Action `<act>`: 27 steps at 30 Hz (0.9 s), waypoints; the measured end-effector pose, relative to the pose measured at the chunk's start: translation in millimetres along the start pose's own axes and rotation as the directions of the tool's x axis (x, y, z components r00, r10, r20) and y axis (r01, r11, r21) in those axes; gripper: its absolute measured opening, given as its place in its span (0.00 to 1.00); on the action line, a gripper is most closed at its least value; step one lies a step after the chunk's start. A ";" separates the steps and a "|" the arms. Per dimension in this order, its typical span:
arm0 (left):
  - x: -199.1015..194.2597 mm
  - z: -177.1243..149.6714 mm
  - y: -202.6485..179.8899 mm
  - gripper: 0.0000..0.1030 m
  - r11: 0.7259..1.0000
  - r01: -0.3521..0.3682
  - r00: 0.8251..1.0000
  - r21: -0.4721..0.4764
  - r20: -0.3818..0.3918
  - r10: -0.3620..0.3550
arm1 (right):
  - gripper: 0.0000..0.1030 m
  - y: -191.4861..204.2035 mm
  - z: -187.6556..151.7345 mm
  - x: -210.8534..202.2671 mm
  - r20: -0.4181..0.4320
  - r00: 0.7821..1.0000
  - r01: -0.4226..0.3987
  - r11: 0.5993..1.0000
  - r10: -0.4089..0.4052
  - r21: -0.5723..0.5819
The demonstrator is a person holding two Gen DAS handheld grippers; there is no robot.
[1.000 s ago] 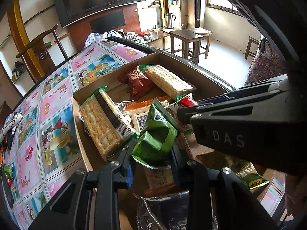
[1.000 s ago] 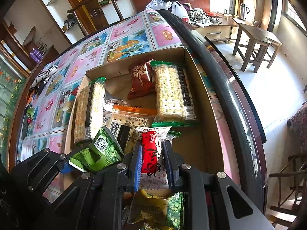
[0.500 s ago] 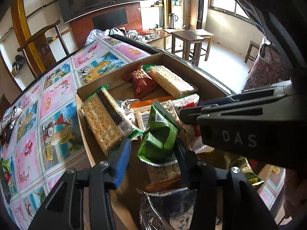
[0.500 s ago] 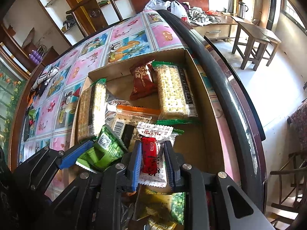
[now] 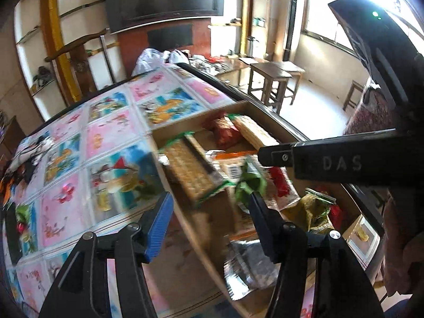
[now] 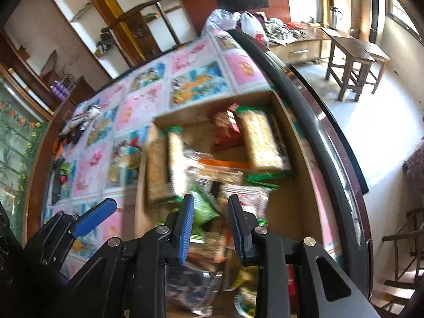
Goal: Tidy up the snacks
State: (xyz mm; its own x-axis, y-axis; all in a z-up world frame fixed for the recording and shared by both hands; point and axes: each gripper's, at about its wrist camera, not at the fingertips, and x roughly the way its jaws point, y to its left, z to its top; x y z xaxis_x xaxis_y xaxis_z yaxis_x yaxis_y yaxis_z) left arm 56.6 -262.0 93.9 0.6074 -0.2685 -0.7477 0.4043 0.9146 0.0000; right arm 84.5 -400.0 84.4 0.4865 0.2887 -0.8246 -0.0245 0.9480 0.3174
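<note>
Nearest the lens, the left gripper [image 5: 209, 209] stands wide open with nothing between its fingers; a second ago it was clamped on the green snack packet [image 5: 249, 185], which now lies loose among the packets near the front of the cardboard box [image 5: 185, 126]. The right gripper [image 6: 210, 212] has likewise parted and let go of the red snack packet [image 5: 279, 181], which rests just beside the green one. Both views are smeared, so the hands seem to be pulling away. Judging from this, both placements are done and the next packets can be fetched from the loose heap nearest the cameras. Farther in, the long cracker packs [image 6: 261, 140] and the dark red snack bag [image 5: 224, 132] lie against the far wall, with the patterned tablecloth [image 5: 106, 137] beyond
</note>
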 end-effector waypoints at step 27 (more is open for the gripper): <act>-138.4 -159.9 290.7 0.59 0.819 -0.369 0.929 -0.439 -0.169 0.328 | 0.55 343.5 35.8 169.3 -0.348 0.891 -0.433 0.777 0.292 -0.457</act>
State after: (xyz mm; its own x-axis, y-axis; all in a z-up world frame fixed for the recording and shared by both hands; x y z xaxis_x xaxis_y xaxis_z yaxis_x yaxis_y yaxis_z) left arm -19.3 89.4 91.2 0.5816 0.1014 -0.8071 -0.1931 0.9810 -0.0159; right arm 189.8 -30.3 70.7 0.1220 0.5804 -0.8051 -0.6292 0.6726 0.3895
